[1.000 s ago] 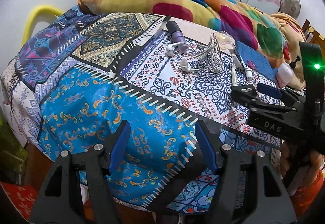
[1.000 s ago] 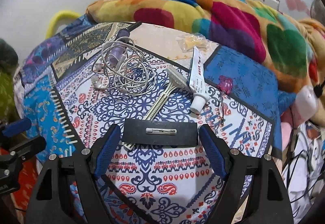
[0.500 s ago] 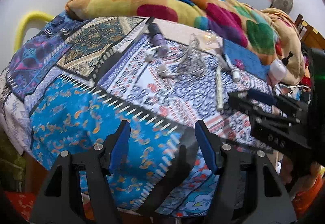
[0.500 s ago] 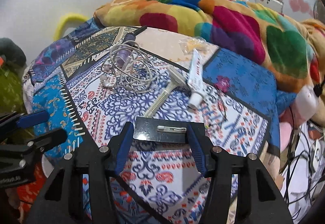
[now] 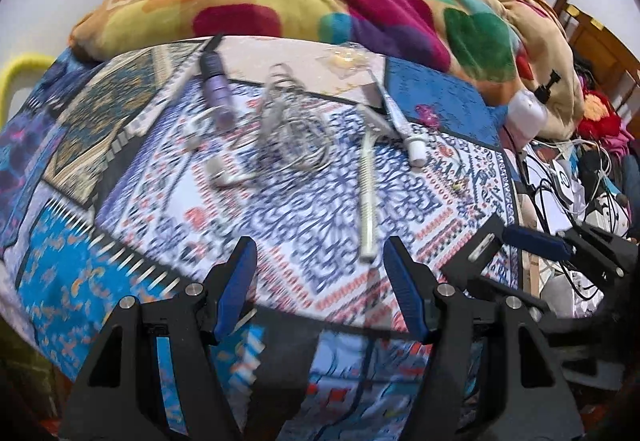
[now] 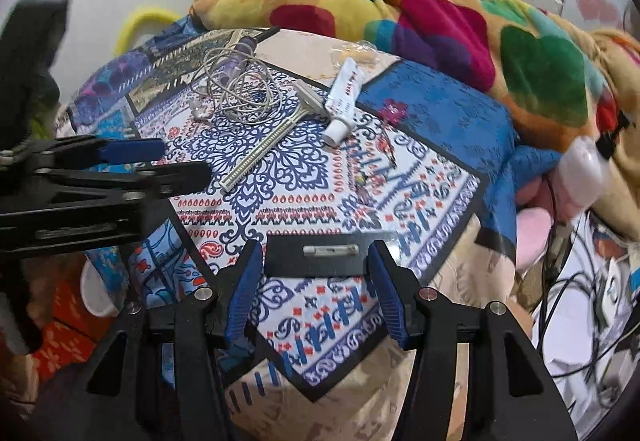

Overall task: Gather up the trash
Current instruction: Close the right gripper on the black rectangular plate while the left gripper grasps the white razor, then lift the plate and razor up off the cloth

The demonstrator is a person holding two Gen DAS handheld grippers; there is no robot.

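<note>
Bedspread (image 6: 420, 169) with the busy blue-and-white pattern covers the bed, and the clutter lies on its far half. Going left to right in the right wrist view: the left tongs (image 6: 160, 161) poke in from the left edge, fingers apart with nothing between them, hovering over the near-left corner of the bed. Past them, at the back, there's a purple tube-shaped thing (image 6: 238, 59) with a tangle of white earphone cable (image 6: 240, 93) piled partly over it. Next over is a cream disposable razor (image 6: 272, 137) lying diagonally, its head right beside a white toothpaste tube (image 6: 343, 97) whose cap points toward the camera. A crumpled clear wrapper (image 6: 356, 49) sits just behind the tube, close to the big multicolored blanket (image 6: 440, 21) heaped along the back. Near the bottom center, the right tongs (image 6: 314, 261) are clenched on a flat black card with a small white clip on it (image 6: 316, 256), blue pads pressing both of its short edges, held just above the near edge of the bed. Off the right side there's a mess of cables, pretty blurry. The left wrist view shows the same lineup, with the left tongs (image 5: 318, 273) gaping and empty.
</note>
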